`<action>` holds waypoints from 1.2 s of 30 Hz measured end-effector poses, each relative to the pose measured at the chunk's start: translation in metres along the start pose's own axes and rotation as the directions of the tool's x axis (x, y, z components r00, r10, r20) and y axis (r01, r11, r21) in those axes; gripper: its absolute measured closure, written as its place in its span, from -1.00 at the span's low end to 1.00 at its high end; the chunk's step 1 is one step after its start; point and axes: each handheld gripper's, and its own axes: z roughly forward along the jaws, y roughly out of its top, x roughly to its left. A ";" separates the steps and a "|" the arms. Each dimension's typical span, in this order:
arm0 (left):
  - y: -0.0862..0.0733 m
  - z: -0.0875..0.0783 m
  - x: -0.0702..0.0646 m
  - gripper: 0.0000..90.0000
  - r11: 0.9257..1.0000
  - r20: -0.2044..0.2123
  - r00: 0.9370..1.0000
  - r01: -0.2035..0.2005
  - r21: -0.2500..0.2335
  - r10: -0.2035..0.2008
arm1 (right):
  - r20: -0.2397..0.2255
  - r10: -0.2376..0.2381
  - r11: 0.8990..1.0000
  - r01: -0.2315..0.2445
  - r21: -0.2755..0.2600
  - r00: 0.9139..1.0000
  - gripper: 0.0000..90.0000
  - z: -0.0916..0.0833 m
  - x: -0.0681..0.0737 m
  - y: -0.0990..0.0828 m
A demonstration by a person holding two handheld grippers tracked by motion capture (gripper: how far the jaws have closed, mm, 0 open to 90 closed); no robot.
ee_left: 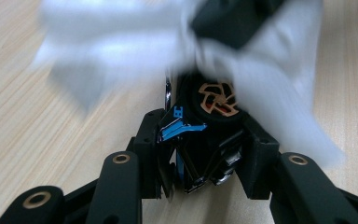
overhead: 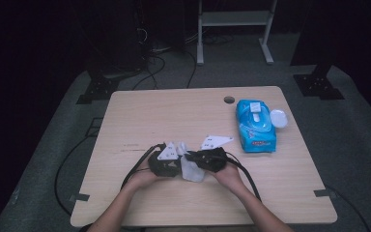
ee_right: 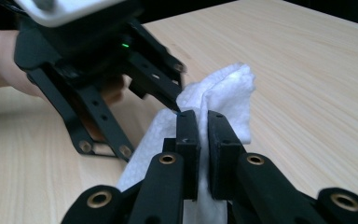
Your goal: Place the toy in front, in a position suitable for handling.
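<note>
The right claw point(ee_right: 203, 122) pinches a white wipe point(ee_right: 223, 88); the left claw point(ee_left: 205, 140) clamps a black gadget point(ee_left: 214, 105).

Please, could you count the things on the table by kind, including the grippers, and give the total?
Hand-held gripper: 2, left and right
White wipe: 1
Blue wipes pack: 1
Small dark object in the left jaws: 1
Total: 5

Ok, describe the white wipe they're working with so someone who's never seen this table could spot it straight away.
On the wooden table, look at the near edge, where the two hand-held grippers meet. The wipe is the crumpled white sheet between them, pinched in the right hand-held gripper. Unlike the blue wipes pack at the right, it is loose, plain white and soft.
</note>
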 end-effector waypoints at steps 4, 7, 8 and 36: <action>-0.002 -0.002 0.001 0.28 1.000 -0.002 1.000 0.001 -0.001 -0.001 | 0.012 -0.026 1.000 0.026 0.012 1.000 0.86 0.000 -0.001 0.001; -0.003 -0.002 0.002 0.28 1.000 -0.001 1.000 0.002 -0.004 -0.002 | 0.078 -0.042 0.999 0.040 0.026 0.996 0.86 -0.015 -0.010 -0.004; -0.002 -0.002 0.002 0.28 1.000 -0.002 1.000 -0.002 -0.003 0.002 | 0.103 -0.044 0.999 0.041 0.034 0.994 0.86 -0.022 -0.014 -0.006; -0.002 -0.003 0.006 0.28 1.000 0.007 1.000 -0.001 0.004 0.001 | 0.125 -0.024 1.000 0.022 0.016 0.992 0.86 -0.028 -0.022 -0.010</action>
